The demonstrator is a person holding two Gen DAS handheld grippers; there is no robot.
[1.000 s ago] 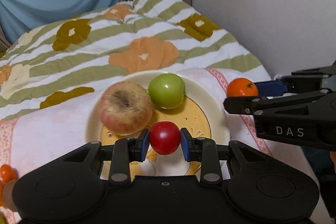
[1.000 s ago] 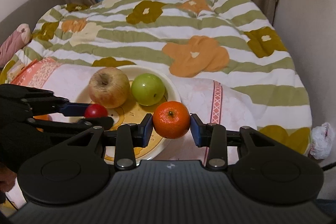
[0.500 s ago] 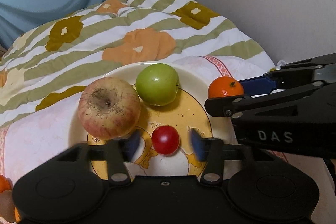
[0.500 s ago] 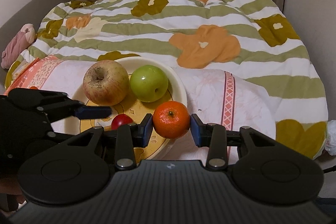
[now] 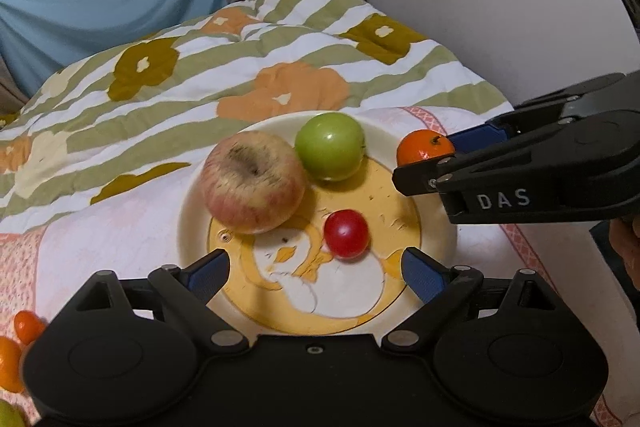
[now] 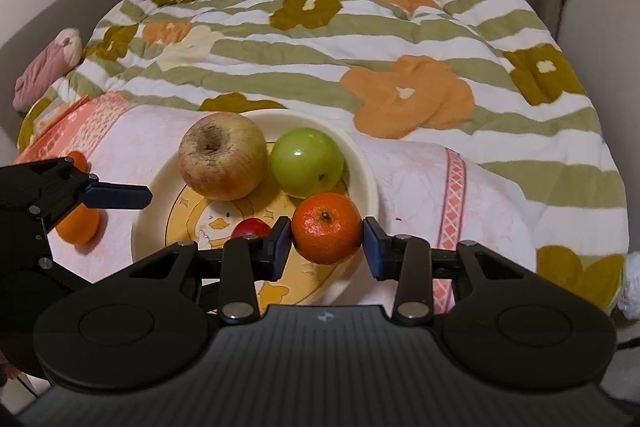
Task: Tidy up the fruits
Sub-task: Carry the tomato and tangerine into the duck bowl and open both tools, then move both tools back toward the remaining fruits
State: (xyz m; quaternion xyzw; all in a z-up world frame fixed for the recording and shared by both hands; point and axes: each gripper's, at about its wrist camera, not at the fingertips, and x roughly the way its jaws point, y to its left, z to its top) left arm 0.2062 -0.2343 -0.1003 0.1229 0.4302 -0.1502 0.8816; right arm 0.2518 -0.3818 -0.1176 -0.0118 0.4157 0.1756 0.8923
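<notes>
I count two tongs, one plate, and on it three fruits: one blotchy red-yellow apple, one green apple, one small red fruit. A fourth, the mandarin, is in my right tongs, and more orange fruits lie off the plate at the left; in the right wrist view I see two there, half hidden.

My left tongs (image 5: 315,273) have just been opening and now stand wide, blue pads apart with nothing pressed between them. The small red fruit (image 5: 345,234) lies free on the plate just ahead of the gap, toward 1 o'clock, touching neither pad.

My right tongs (image 6: 326,243) are clenched on the mandarin (image 6: 327,227), both pads against its sides, stem dimple facing up. It hangs over the plate's rim at about 4 o'clock.

The plate (image 5: 394,143) is cream with a yellow centre and a duck drawing. The blotchy apple (image 5: 253,181) sits at 10 o'clock, dark hollow upward; the green apple (image 5: 330,146), glossy, sits at 12, touching it. The plate rests on a pink-patterned cloth (image 6: 420,183) over a striped, flowered quilt (image 6: 360,39).
</notes>
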